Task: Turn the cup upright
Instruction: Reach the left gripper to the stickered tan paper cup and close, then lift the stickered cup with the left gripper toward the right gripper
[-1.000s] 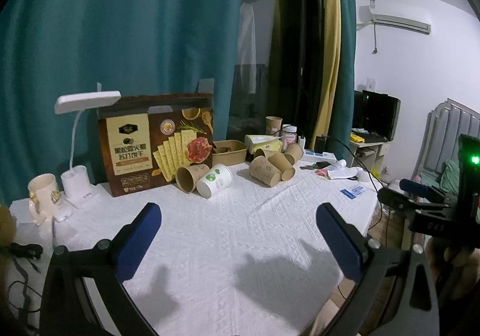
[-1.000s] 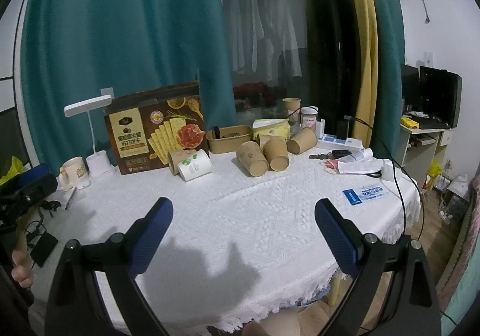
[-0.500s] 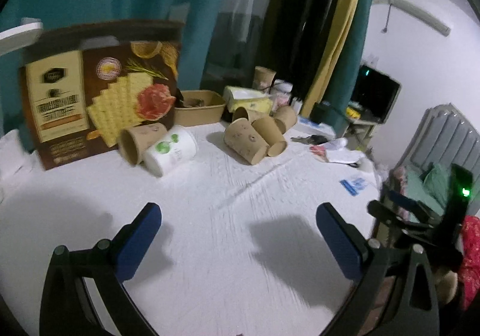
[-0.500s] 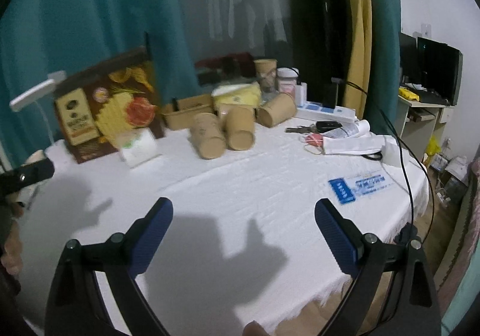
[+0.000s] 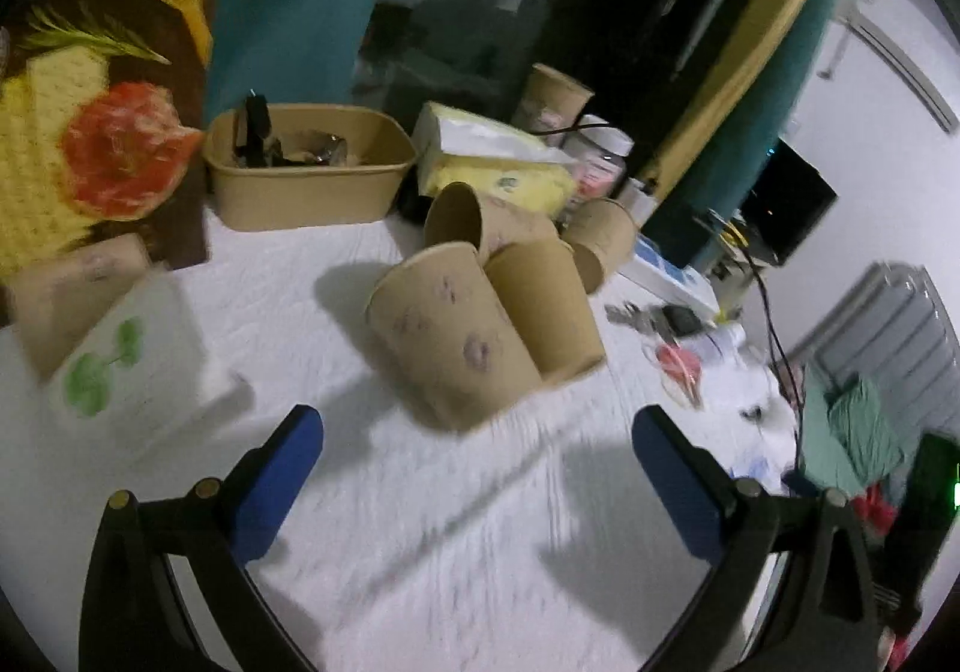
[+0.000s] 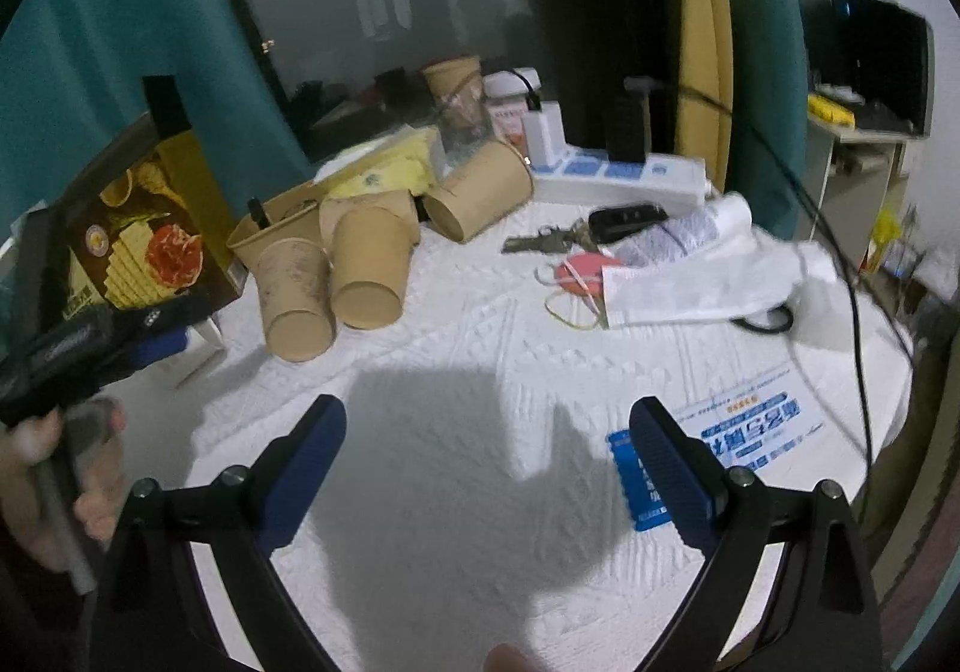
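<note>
Brown paper cups (image 5: pixel 450 336) are lying toppled on the embossed white tablecloth (image 5: pixel 420 522); left gripper (image 5: pixel 477 468) and right gripper (image 6: pixel 486 462) are both gaping wide, empty

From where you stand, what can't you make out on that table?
- Tray contents: left view, dark and blurred.
- White cup: left view, motion blur smears its print; right view, the left claw covers it.
- Cracker box: left view, cut off by the edge.
- Blue card text: right view, too small.
</note>
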Demonstrator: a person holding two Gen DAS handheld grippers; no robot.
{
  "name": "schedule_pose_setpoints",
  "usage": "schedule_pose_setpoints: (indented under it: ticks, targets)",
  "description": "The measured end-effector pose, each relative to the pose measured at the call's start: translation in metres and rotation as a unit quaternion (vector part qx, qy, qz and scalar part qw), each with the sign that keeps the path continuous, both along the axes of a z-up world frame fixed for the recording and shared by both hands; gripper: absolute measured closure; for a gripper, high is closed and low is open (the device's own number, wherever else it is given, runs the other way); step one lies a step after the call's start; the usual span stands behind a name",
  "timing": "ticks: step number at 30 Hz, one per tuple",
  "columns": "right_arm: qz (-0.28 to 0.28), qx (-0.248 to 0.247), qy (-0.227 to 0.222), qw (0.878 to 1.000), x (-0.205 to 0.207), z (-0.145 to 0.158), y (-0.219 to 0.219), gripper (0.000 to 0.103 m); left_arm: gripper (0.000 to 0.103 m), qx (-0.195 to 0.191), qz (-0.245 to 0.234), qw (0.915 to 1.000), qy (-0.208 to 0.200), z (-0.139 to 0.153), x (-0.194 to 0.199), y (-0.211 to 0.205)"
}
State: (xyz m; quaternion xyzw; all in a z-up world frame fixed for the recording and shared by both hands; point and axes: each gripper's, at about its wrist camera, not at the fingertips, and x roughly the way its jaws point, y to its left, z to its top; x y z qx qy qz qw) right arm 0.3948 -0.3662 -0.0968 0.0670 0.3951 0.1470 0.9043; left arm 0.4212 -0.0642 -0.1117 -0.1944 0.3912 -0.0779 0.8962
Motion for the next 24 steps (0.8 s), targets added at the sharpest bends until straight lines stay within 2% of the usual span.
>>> schedule_pose_setpoints:
  ticks: [4,5,7,9,12,19,24]
  targets:
    - [-0.014,0.015,0.011,1.000,-0.004,-0.004,-0.010,0.008,0.004,-0.014,0.013,0.9993,0.032,-0.019,0.033,0.000]
    - [-0.017,0.017,0.010,1.000,-0.005,-0.004,-0.013,0.008,0.010,-0.020,0.014,0.9987,0.044,-0.025,0.040,-0.001]
    - [-0.025,0.020,0.009,0.999,-0.008,-0.003,-0.016,0.008,0.014,-0.021,0.007,0.9980,0.060,-0.034,0.050,-0.005]
    - [-0.028,0.024,0.012,0.999,-0.011,-0.004,-0.017,0.008,0.026,-0.018,-0.002,0.9972,0.073,-0.041,0.056,-0.009]
    - [-0.026,0.038,0.024,0.999,-0.015,-0.004,-0.015,0.008,0.033,-0.025,-0.012,0.9968,0.075,-0.042,0.051,-0.008]
    - [-0.010,0.052,0.025,0.998,-0.044,0.012,0.002,0.008,0.036,-0.013,-0.030,0.9978,0.058,-0.023,0.016,-0.003]
    - [0.001,0.055,0.014,0.998,-0.080,0.028,0.017,0.008,0.036,-0.009,-0.051,0.9976,0.046,0.001,-0.049,0.008]
